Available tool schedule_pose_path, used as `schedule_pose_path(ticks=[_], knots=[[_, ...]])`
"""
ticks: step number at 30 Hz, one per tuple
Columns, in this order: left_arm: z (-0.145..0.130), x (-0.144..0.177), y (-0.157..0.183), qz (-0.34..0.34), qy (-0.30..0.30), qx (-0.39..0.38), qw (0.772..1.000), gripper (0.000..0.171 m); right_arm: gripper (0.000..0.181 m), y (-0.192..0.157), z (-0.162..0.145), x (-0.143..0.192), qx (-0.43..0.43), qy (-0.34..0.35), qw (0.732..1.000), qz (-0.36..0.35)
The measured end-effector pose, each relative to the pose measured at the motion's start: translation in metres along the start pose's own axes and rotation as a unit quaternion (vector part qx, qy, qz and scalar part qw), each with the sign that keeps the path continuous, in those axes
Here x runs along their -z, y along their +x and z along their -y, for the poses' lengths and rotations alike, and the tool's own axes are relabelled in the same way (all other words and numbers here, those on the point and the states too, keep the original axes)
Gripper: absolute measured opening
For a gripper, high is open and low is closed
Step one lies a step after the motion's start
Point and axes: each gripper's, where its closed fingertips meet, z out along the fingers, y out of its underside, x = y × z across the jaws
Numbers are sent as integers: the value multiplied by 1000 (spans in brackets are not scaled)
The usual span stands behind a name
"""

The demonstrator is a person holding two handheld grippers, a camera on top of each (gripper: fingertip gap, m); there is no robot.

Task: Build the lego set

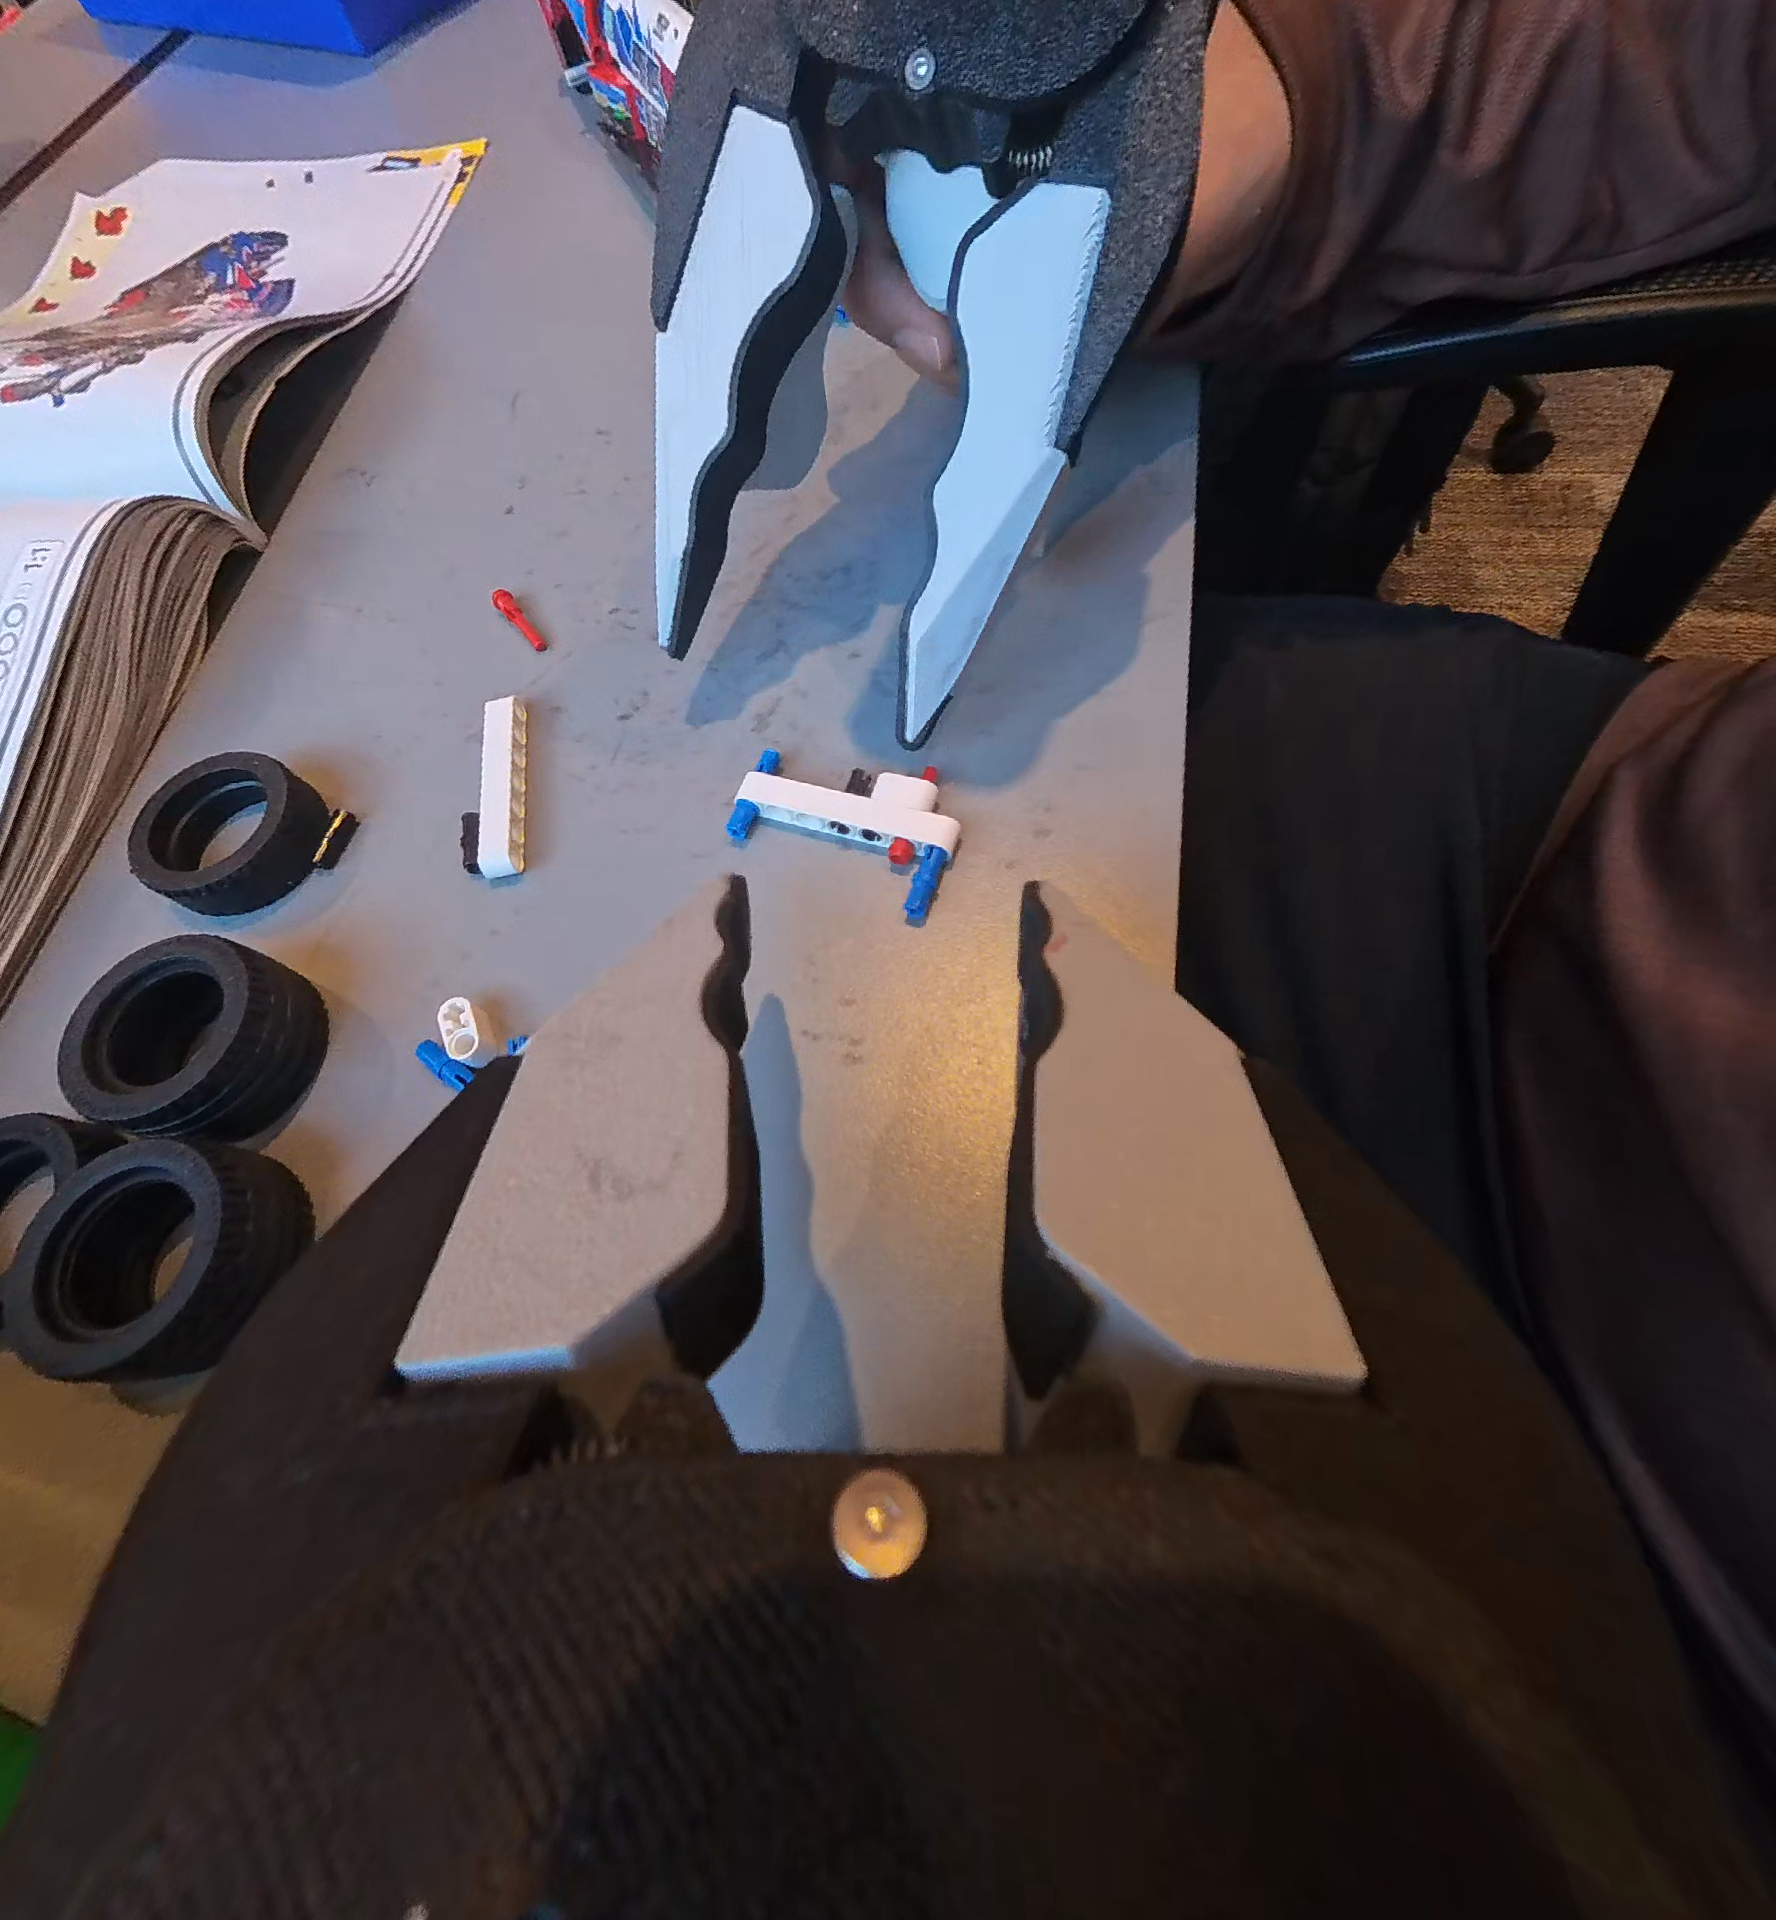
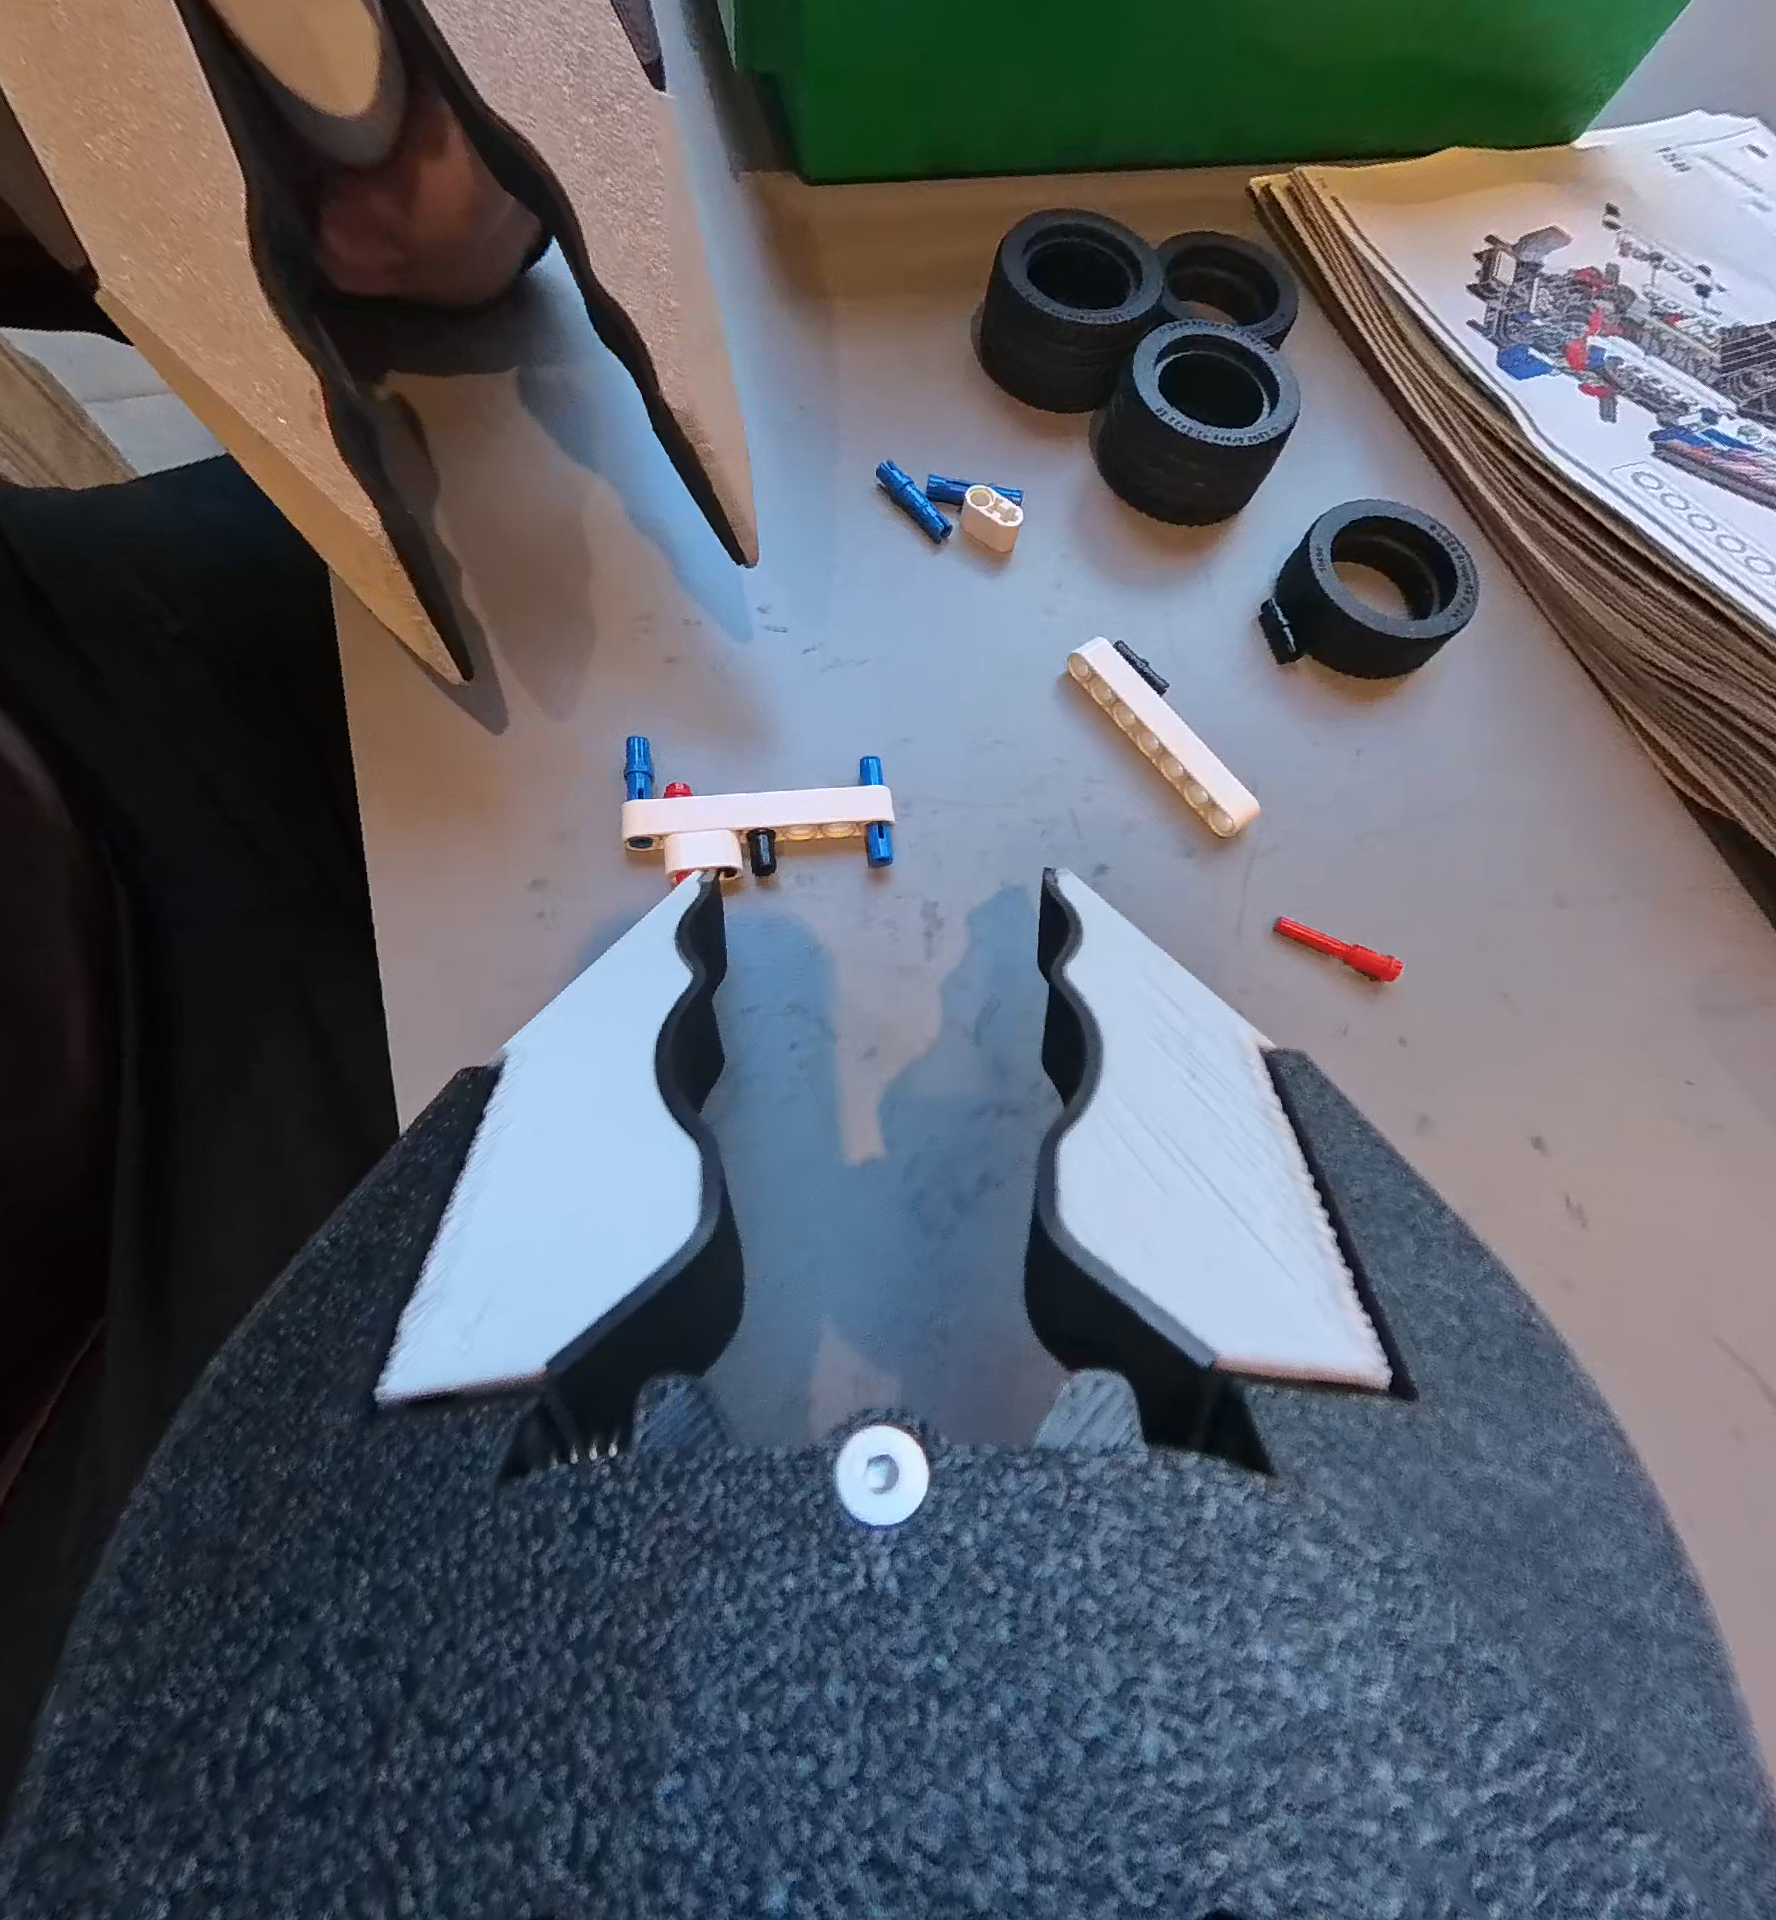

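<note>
Both sets of jaws are standing wide apart and gripping nothing as the left gripper (image 1: 882,883) and the right gripper (image 2: 871,873) are facing each other over a scuffed grey table (image 2: 1486,1143). In the right wrist view, a green box (image 2: 1175,83) is filling the 12 o'clock edge, while a thick instruction booklet (image 2: 1642,416) is lying open at 2 o'clock, its pages hanging close to the table's far side. The table's near edge is running down the 9 o'clock side, where a person's dark clothing is showing. Three black tyres (image 2: 1133,353) are clustering at 1 o'clock, and a fourth tyre (image 2: 1377,587) is sitting apart nearer the booklet. A loose white beam (image 2: 1164,738) is lying at a slant between that tyre and the centre. The small white assembly (image 2: 759,816), studded with blue, red and black pins, is resting just beyond the right gripper's left fingertip, between the two grippers. Bare tabletop is lying open around it. A red axle pin (image 2: 1339,949) is lying at 3 o'clock; two blue pins (image 2: 915,501) and a small white connector (image 2: 990,515) are lying toward 12 o'clock.
</note>
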Motion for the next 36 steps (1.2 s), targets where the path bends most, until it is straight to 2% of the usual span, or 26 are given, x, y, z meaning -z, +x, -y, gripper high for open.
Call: schedule_pose_path(ticks=[7,14,25,36], knots=[[2,2,-2,11,10,-2,1000,42,60,-1,-1,0,2,-2,1000,2],[1,1,-2,9,5,1,1000,42,60,-3,-1,0,6,-2,1000,6],[-11,-9,5,-1,-45,-21,999,40,60,-9,-2,-1,21,-8,1000,22],[-11,-9,5,-1,-45,-21,999,39,59,-12,-4,-3,27,-16,999,28]])
